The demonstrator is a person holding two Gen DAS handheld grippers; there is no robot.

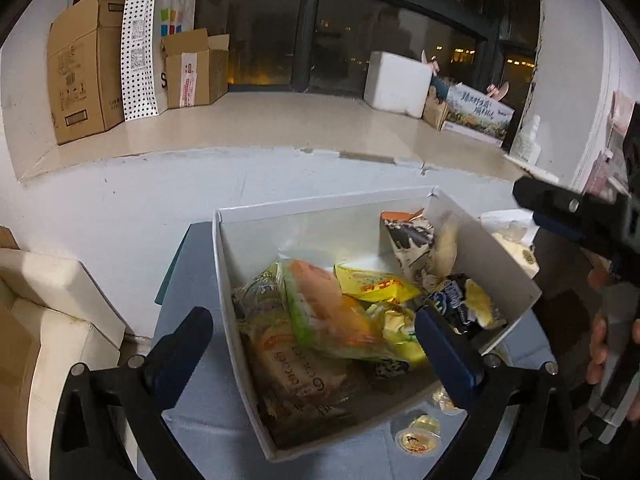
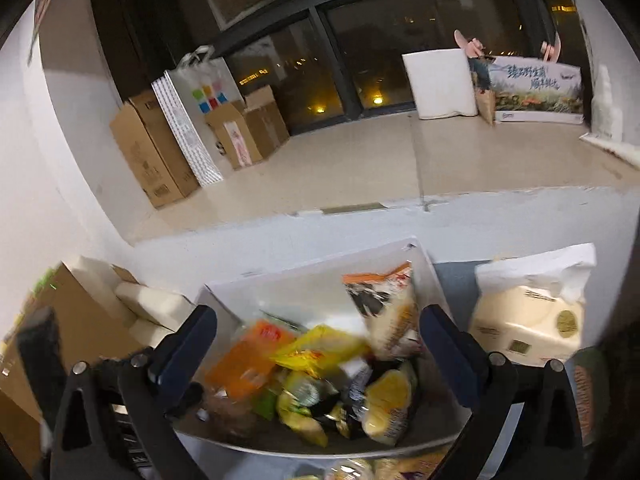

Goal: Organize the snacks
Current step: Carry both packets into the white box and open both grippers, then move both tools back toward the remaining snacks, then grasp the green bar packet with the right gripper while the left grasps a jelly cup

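Snacks: a heap of packets lies in the open white box (image 1: pixel 224 264) on the grey-blue table top (image 1: pixel 200 392).
Box contents: an orange and green packet (image 1: pixel 320 304) on top at the middle, a yellow packet (image 1: pixel 372 286) just right of it, a large brown bag (image 1: pixel 292 380) along the near left wall, a black-and-white packet with an orange top (image 1: pixel 408 240) leaning up at the far right corner, and a dark blue wrapper (image 1: pixel 450 296) with a pale yellow one (image 1: pixel 480 304) beside it at the right wall.
Outside the box: two small round jelly cups (image 1: pixel 420 432) sit on the table just by the near right corner of the box.
Left gripper (image 1: pixel 312 340): jaws spread wide, one finger left of the box wall, the other over the packets; nothing is gripped.
Right gripper (image 2: pixel 318 344): jaws likewise wide apart above the heap, empty; that view is blurred.
Tissue pack (image 2: pixel 528 312): cream coloured, with a white sheet poking up, just right of the box.
Hand (image 1: pixel 600 344): a person's fingers on the right gripper's handle, at the right edge of the left view.
Far side: cardboard boxes (image 1: pixel 84 68) and a dotted paper bag (image 1: pixel 140 48) on the far left of a pale ledge, a white foam box (image 1: pixel 396 80) on the far right, a dark window (image 1: pixel 280 32) behind them.
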